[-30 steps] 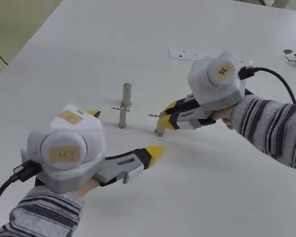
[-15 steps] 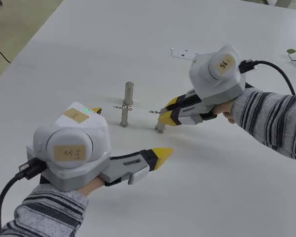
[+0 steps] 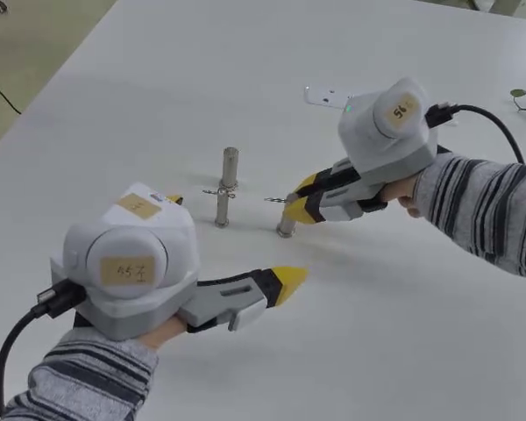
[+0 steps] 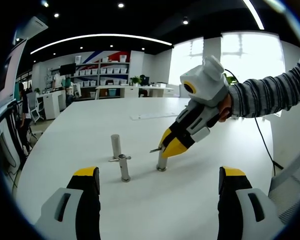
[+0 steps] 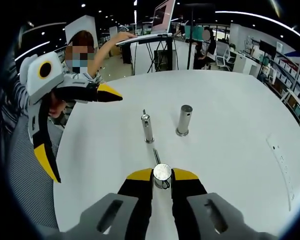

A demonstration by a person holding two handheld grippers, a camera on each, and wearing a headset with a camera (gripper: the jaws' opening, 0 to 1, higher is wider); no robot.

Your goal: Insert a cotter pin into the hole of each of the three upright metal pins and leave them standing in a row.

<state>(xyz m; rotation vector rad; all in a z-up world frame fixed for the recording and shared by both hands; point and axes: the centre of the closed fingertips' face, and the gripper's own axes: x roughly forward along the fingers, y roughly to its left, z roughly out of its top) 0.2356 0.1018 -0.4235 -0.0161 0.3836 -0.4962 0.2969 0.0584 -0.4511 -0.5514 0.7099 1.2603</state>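
Your white table [image 3: 421, 342] carries the whole job. Your left gripper [image 3: 231, 239] hangs over its near side with its jaws spread wide and nothing between them. It points toward the middle pin [image 3: 222, 210] and stops well short of it.

Your right gripper [image 3: 295, 202] comes in from the right and slants down onto the right pin [image 3: 286, 226]. In the right gripper view its jaws are drawn close together, flanking that pin's top. They look clenched on the looped end of the held cotter pin [image 5: 155, 156].

A flat white strip [image 3: 326, 96] lies on the far side of the table, beyond your right gripper.

All three metal posts stand upright and apart from one another, in a bend rather than one straight line. The far pin [image 3: 231, 167] is bare, the middle pin is just in front of it, and the right pin is off to the side.

The seated cotter pin [image 3: 216, 192] crosses the middle pin near its top and sticks out on both sides. The held cotter pin's thin tip pokes out of the right pin on the side facing the other two
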